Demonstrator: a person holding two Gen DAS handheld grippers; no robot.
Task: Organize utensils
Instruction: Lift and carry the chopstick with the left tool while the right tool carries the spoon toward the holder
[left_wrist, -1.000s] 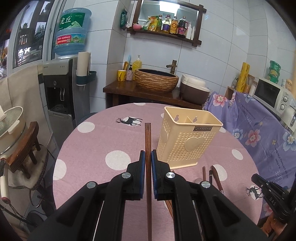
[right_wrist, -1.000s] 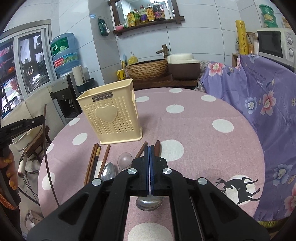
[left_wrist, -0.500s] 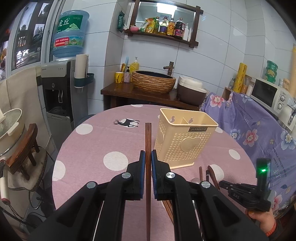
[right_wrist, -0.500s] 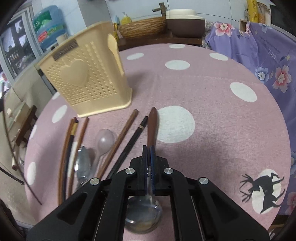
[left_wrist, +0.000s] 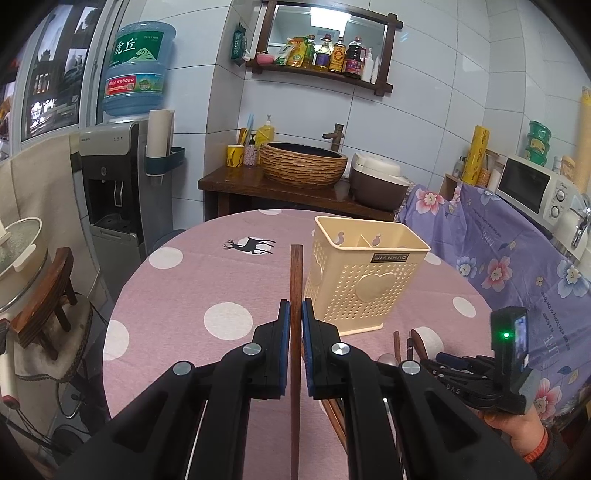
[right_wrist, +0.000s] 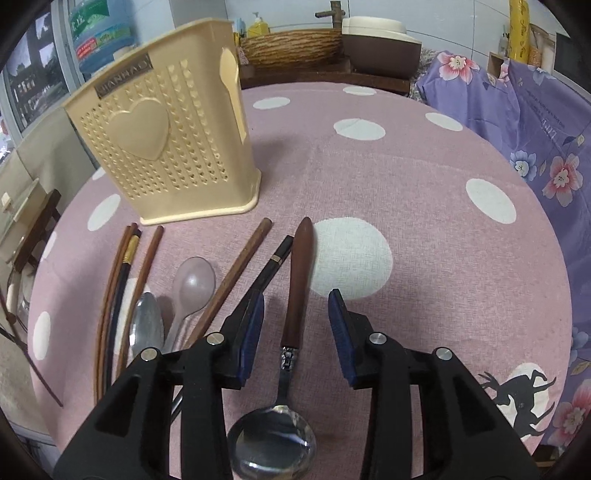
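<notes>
Under the opening right gripper (right_wrist: 295, 321) lies an ungripped spoon (right_wrist: 291, 317); left gripper (left_wrist: 295, 325) clenches a frame-cropped chopstick (left_wrist: 295, 280)

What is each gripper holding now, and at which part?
Left gripper clamps a brown chopstick along its shaft. Right gripper, opening, holds nothing.

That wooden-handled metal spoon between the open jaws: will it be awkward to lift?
Probably stiff: the wooden-handled metal spoon lies straight on the pink dotted tablecloth. Its round steel bowl looks heavier, so it may tip bowl-down. The smooth tapered handle could slip.
</notes>
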